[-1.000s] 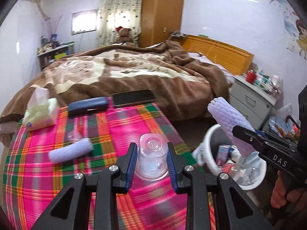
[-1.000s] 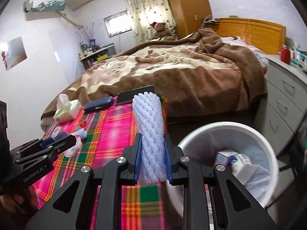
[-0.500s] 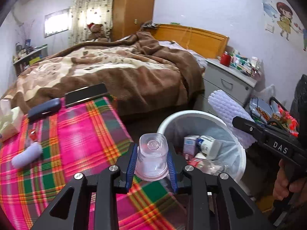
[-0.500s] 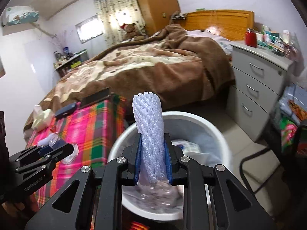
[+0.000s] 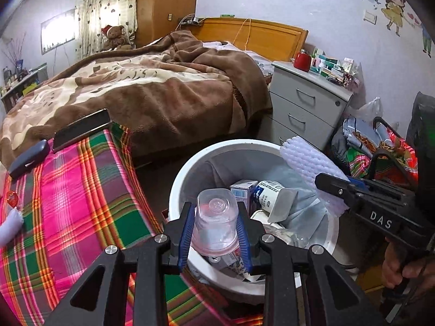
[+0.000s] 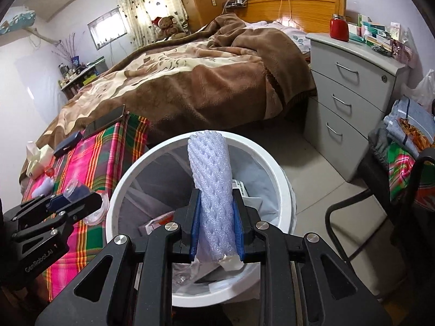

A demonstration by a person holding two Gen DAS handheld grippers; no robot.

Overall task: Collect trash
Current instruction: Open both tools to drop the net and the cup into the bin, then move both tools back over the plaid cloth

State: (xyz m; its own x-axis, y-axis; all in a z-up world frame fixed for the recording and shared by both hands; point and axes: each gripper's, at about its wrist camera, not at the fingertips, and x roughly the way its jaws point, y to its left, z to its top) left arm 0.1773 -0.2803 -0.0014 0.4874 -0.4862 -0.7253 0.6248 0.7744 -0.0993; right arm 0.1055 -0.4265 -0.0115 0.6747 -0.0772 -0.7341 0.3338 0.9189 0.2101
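Both grippers are loaded, one item apiece. Left gripper (image 5: 215, 232) has its blue pads pressed against the sides of one clear plastic cup (image 5: 216, 221), held upside down with its base uppermost, over the near rim of the single white trash bin (image 5: 178, 182). Right gripper (image 6: 216, 224) is clamped on one white foam net sleeve (image 6: 213, 198), a ribbed, mesh-textured tube standing nearly upright between the fingers, above the bin's opening.

Inside the bin, which has a pale liner, two cartons show clearly: a small blue-and-white box (image 5: 243, 192) and a white carton (image 5: 274, 197) with its end torn open (other scraps lie under them, too jumbled to count).

On the plaid tablecloth (image 5: 81, 203) beside the bin lie one dark phone (image 5: 81, 129), one dark blue case (image 5: 28, 159), one tissue pack (image 6: 38, 159) and a second foam sleeve (image 5: 11, 228) at the left edge. Behind stand one bed with a brown blanket (image 5: 163, 92) and one grey three-drawer nightstand (image 6: 350, 92).
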